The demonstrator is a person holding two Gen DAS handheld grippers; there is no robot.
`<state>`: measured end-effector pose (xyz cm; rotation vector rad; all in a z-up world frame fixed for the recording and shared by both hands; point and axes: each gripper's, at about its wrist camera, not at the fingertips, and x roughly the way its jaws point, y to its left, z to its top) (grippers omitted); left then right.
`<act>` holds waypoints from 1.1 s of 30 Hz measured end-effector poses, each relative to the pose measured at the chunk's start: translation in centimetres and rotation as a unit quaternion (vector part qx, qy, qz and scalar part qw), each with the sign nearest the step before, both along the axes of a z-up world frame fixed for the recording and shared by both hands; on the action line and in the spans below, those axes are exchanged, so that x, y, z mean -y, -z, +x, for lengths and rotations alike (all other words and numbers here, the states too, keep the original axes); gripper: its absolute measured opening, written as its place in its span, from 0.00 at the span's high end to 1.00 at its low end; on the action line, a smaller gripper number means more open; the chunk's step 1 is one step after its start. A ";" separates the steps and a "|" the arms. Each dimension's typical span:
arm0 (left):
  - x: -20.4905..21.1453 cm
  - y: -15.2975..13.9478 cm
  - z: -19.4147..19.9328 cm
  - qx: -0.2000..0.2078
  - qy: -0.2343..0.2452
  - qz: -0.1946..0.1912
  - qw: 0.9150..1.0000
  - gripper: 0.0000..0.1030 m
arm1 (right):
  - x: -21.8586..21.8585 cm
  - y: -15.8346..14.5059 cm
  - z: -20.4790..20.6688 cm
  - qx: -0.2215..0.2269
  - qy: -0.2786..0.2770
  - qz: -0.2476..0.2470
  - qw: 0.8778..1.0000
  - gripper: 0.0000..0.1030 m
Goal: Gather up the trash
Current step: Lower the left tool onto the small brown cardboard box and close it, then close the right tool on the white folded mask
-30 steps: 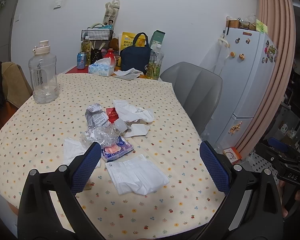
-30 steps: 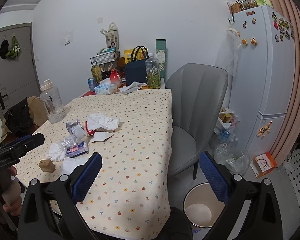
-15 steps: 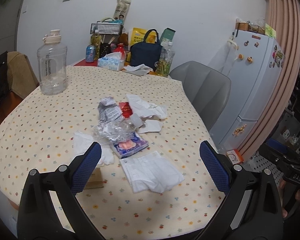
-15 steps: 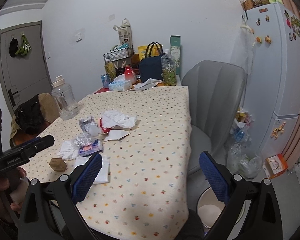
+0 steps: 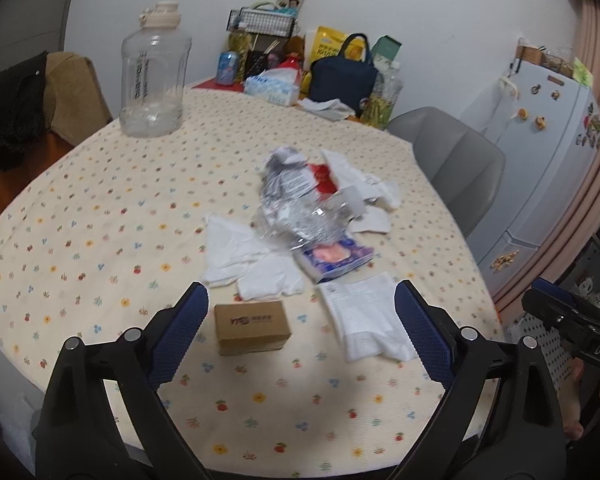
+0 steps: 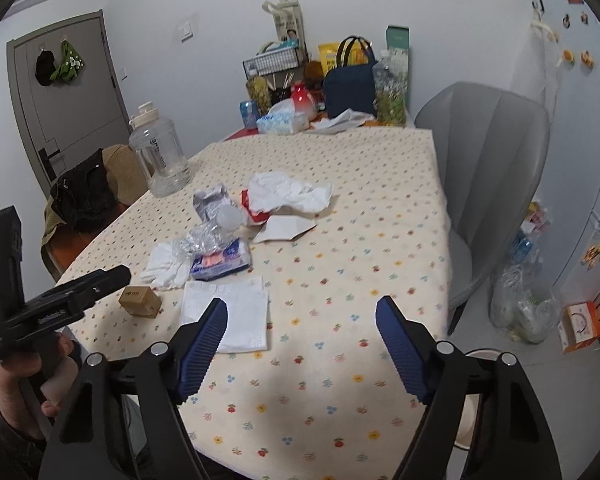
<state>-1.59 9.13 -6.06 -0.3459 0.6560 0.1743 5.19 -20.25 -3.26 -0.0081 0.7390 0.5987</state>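
My left gripper (image 5: 300,320) hangs over the near edge of the table (image 5: 80,208), jaws spread wide with nothing pressed between the blue pads. A small brown cardboard box (image 5: 252,327) sits on the flowered cloth just inside the left pad, not touched. Right of it lies a flat white paper sheet (image 5: 366,316), its lower corner reaching toward the right pad.

Beyond these the trash lies in a loose heap mid-table — crumpled white tissues (image 5: 244,256), a blue-and-pink packet (image 5: 334,258), a crushed clear plastic bottle (image 5: 304,216) with its silver label, a red wrapper (image 5: 324,176) and more white paper behind.

My right gripper (image 6: 300,340) is lower down the table, pointing at bare cloth just right of the paper sheet (image 6: 228,312); its jaws are closing, with nothing between them. From there I see my left hand (image 6: 24,376) on its handle at the left edge.

A big clear water jug (image 5: 154,72) stands at the far left, and a grey chair (image 6: 488,160) is pulled up on the right.
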 end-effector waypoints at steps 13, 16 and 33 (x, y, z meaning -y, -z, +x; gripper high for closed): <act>-1.8 4.2 1.0 -0.060 -0.027 -0.008 0.998 0.26 | -2.9 3.0 0.5 -0.044 -0.029 -0.018 0.998 0.28; -1.7 4.5 1.2 -0.067 -0.025 -0.002 0.997 0.43 | -3.8 3.6 0.5 -0.053 -0.040 -0.024 0.998 0.28; -2.2 1.8 -0.2 -0.042 -0.024 -0.008 0.999 0.49 | -7.9 7.1 1.2 -0.073 -0.065 -0.061 0.993 0.68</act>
